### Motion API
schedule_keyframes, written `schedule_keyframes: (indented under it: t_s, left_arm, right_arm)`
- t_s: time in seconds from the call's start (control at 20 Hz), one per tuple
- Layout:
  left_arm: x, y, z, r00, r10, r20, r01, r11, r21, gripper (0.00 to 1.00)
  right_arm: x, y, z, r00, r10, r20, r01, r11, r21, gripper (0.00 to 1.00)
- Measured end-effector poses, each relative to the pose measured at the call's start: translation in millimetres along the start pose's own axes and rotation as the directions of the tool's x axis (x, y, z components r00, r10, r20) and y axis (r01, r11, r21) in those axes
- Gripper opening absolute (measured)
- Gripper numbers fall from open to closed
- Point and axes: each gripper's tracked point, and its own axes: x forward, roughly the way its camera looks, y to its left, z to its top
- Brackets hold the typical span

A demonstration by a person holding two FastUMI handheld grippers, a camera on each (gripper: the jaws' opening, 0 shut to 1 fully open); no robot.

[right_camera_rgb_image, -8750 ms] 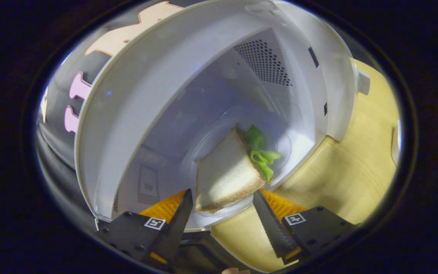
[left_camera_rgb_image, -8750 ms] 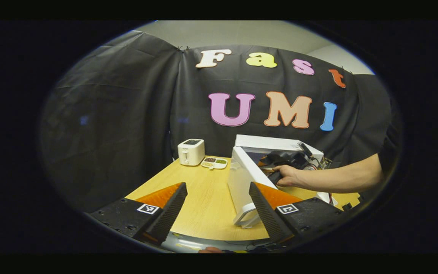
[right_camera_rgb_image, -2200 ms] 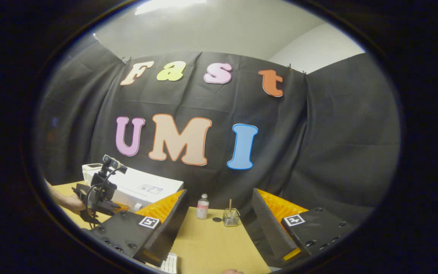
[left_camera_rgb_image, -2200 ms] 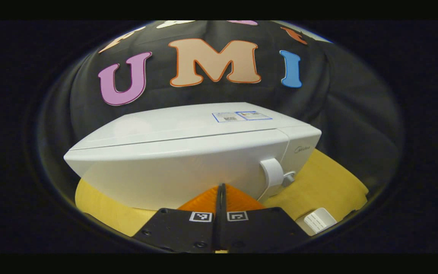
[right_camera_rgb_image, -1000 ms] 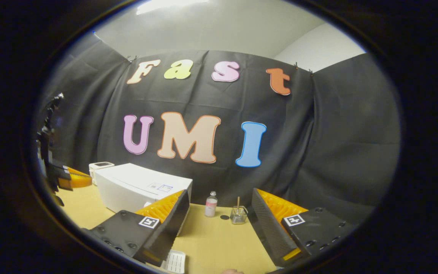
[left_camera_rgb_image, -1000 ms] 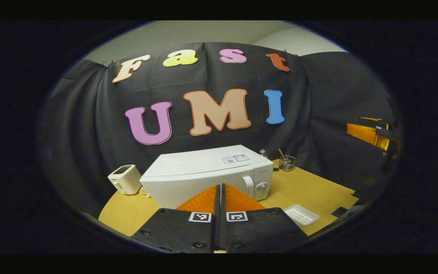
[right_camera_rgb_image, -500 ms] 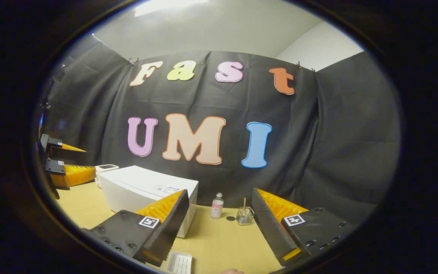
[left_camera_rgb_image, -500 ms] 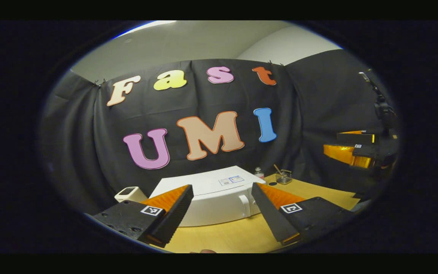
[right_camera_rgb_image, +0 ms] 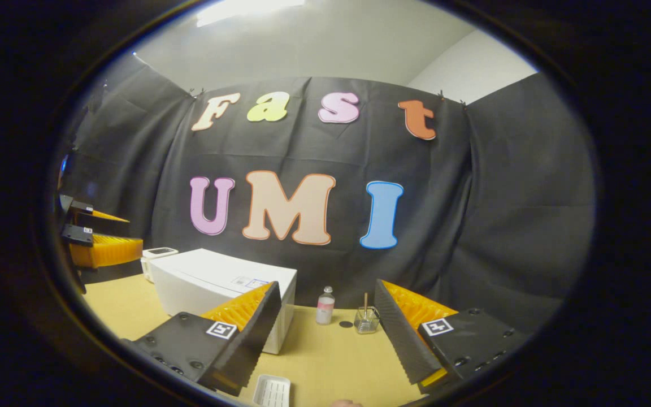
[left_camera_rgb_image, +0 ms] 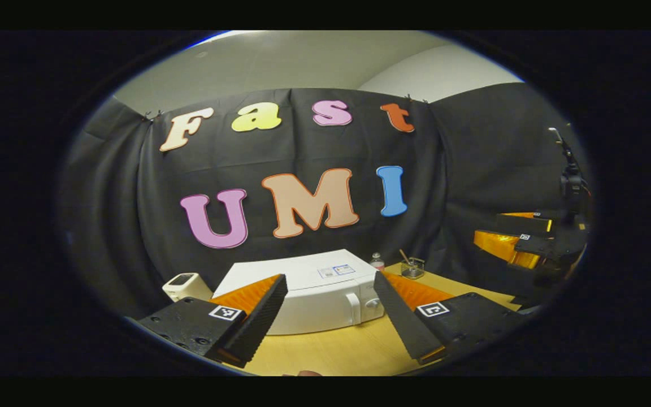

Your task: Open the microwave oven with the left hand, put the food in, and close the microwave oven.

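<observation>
White microwave (left_camera_rgb_image: pixel 314 294), door closed, on wooden table (left_camera_rgb_image: pixel 348 350), below the black cloth wall. Food cannot be seen.
Left gripper (left_camera_rgb_image: pixel 328 282): fingers spread wide, holding nothing, raised above the table, well apart from the microwave front.
Right gripper (right_camera_rgb_image: pixel 325 291): fingers spread wide, holding nothing, above the table, right of the microwave.
Toaster (left_camera_rgb_image: pixel 185 284): white, left of the microwave.
Small bottle (right_camera_rgb_image: pixel 325 306) and glass jar (right_camera_rgb_image: pixel 365 323) with stick: near the wall, right of the microwave.
White tray (right_camera_rgb_image: pixel 272 391): at the table's near edge.
</observation>
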Motion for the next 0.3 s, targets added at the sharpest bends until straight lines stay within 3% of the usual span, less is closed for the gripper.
schedule_keyframes:
  t_s: [0.3]
  left_arm:
    - [-3.9,1.5,-6.0,1.000,-0.002,-0.010,0.002,1.000,-0.003,0.97]
  right_arm:
    - [-4.8,-2.3,-1.3,1.000,-0.006,-0.006,0.007,1.000,0.019,0.96]
